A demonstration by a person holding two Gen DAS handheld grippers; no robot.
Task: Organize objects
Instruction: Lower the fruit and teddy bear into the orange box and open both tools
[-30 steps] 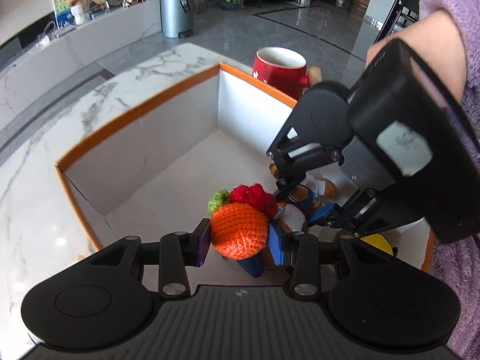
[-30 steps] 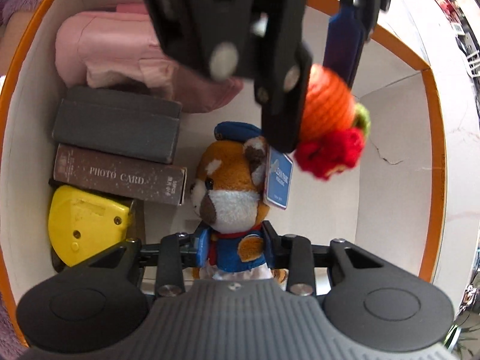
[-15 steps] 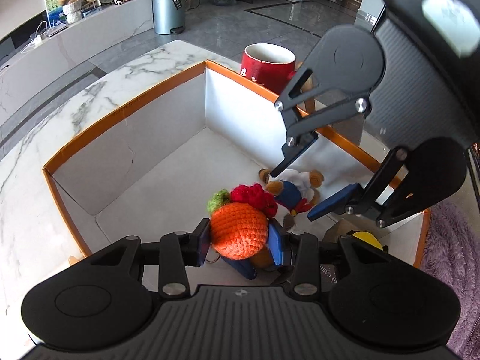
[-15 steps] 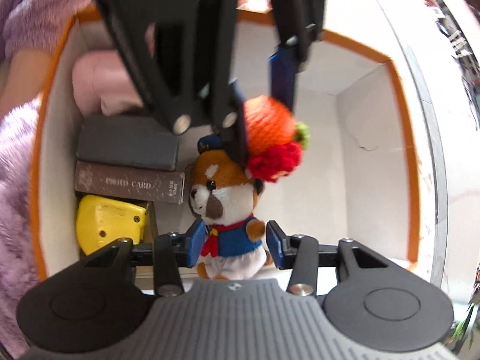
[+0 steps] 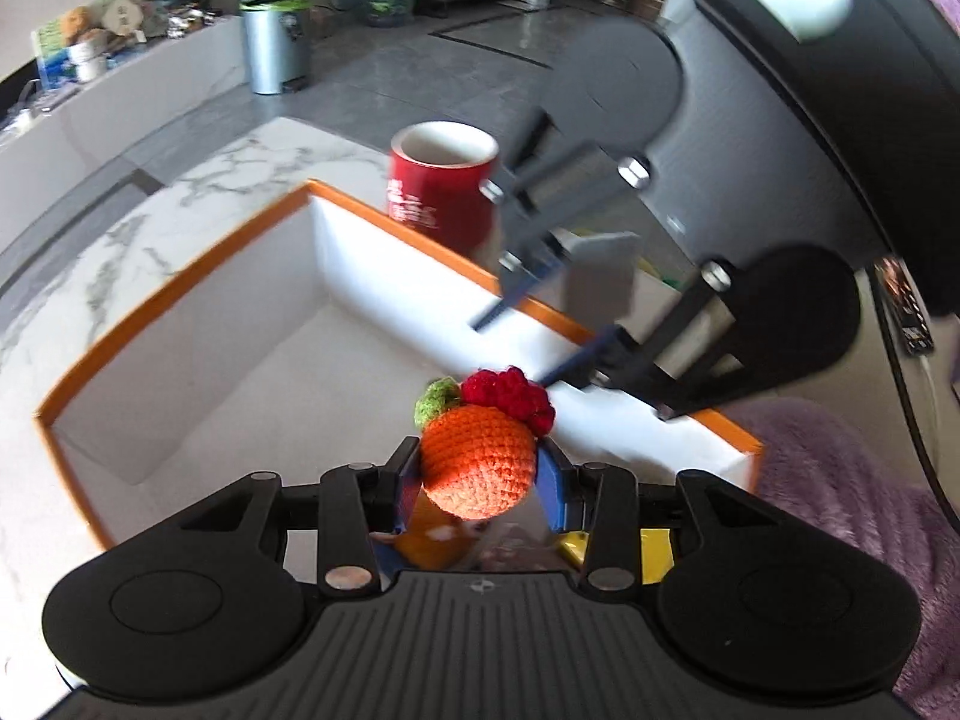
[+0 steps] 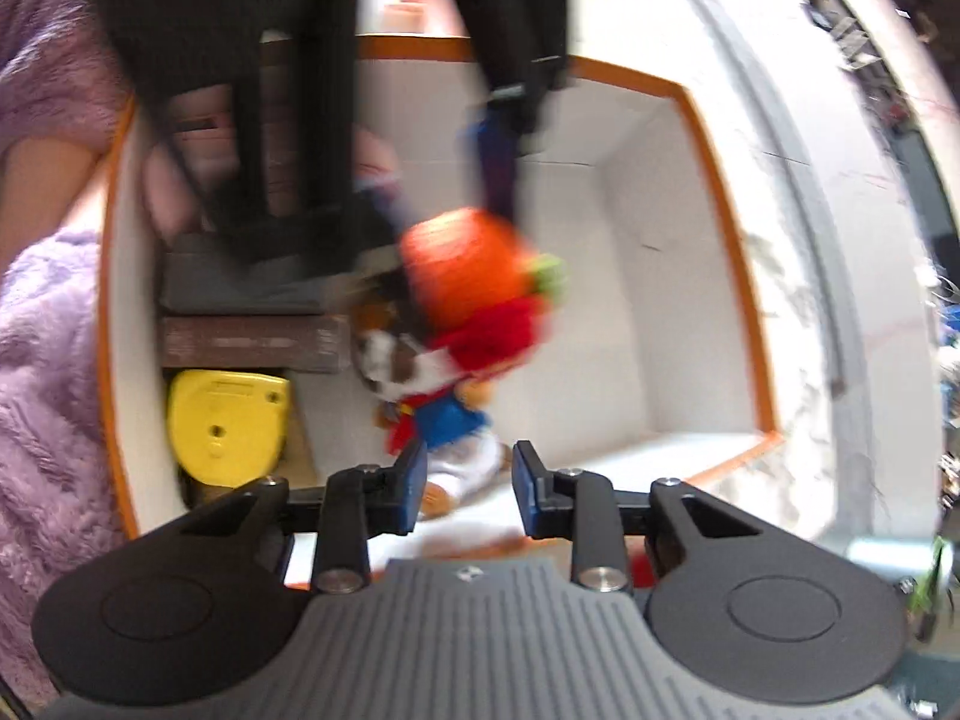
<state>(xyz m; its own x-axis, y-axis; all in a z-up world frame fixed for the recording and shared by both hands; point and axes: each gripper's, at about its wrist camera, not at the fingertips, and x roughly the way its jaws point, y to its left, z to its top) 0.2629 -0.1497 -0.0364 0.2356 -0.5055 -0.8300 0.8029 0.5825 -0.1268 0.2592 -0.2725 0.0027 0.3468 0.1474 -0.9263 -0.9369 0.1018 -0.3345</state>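
Note:
My left gripper (image 5: 477, 474) is shut on an orange crocheted fruit (image 5: 477, 462) with a red and green top. It holds the fruit above the white box with an orange rim (image 5: 180, 285). The fruit (image 6: 465, 279) shows blurred in the right wrist view, over a plush animal in blue clothes (image 6: 444, 414) that lies in the box (image 6: 726, 276). My right gripper (image 6: 468, 480) is open and empty above the box's near edge. It also shows in the left wrist view (image 5: 522, 342), above the far wall.
A red mug (image 5: 441, 186) stands on the marble counter (image 5: 198, 180) behind the box. Inside the box lie a yellow device (image 6: 228, 426), a brown photo card box (image 6: 252, 342), a dark case (image 6: 240, 282) and a pink item (image 6: 180, 180).
My right gripper let go of the plush animal, opened and pulled up and back. My left gripper, still holding the crocheted fruit, rose over the box.

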